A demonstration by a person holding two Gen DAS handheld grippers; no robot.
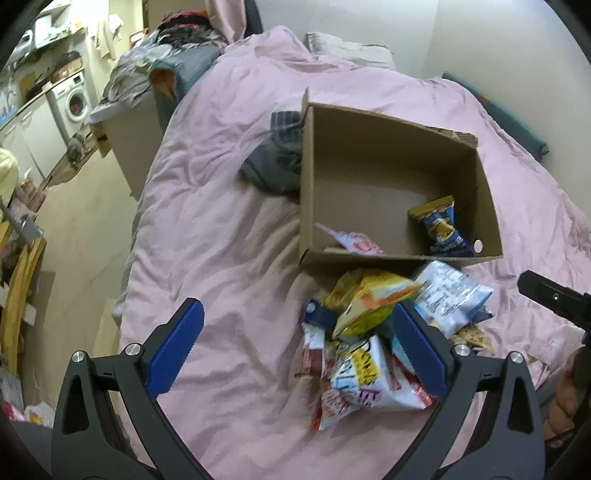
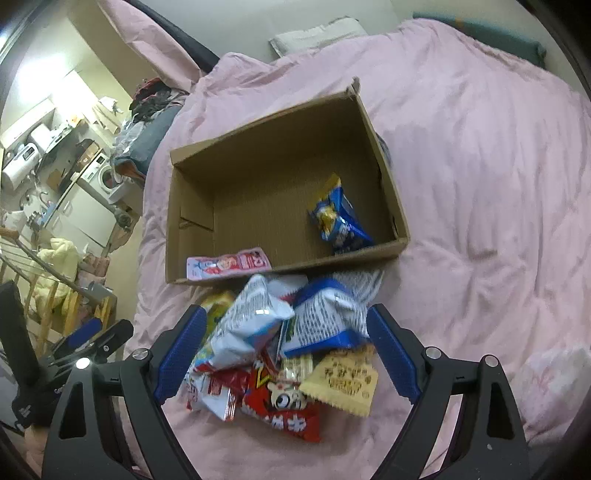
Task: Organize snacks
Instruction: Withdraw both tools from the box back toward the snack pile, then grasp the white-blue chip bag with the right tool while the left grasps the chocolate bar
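An open cardboard box [image 1: 306, 184] [image 2: 192, 206] sits on a pink duvet [image 1: 221, 240]. Inside it lie a blue-and-yellow snack bag [image 1: 439, 229] [image 2: 338, 221] and a flat pink packet [image 1: 354, 242] [image 2: 227, 264]. A pile of snack packets [image 1: 369, 332] [image 2: 280, 343] lies on the duvet just in front of the box. My left gripper [image 1: 299, 350] is open to the left of the pile, its right finger close by the packets. My right gripper [image 2: 288, 354] is open over the pile, with white, red and yellow packets showing between its fingers; the pads do not press on any.
A grey garment [image 1: 277, 162] lies against the box's far left side. The bed's left edge [image 1: 136, 258] drops to the floor, with a washing machine [image 1: 74, 99] and clutter beyond. Pillows [image 2: 314, 35] and a wall stand behind the box. A hand [image 1: 565, 406] shows at the right.
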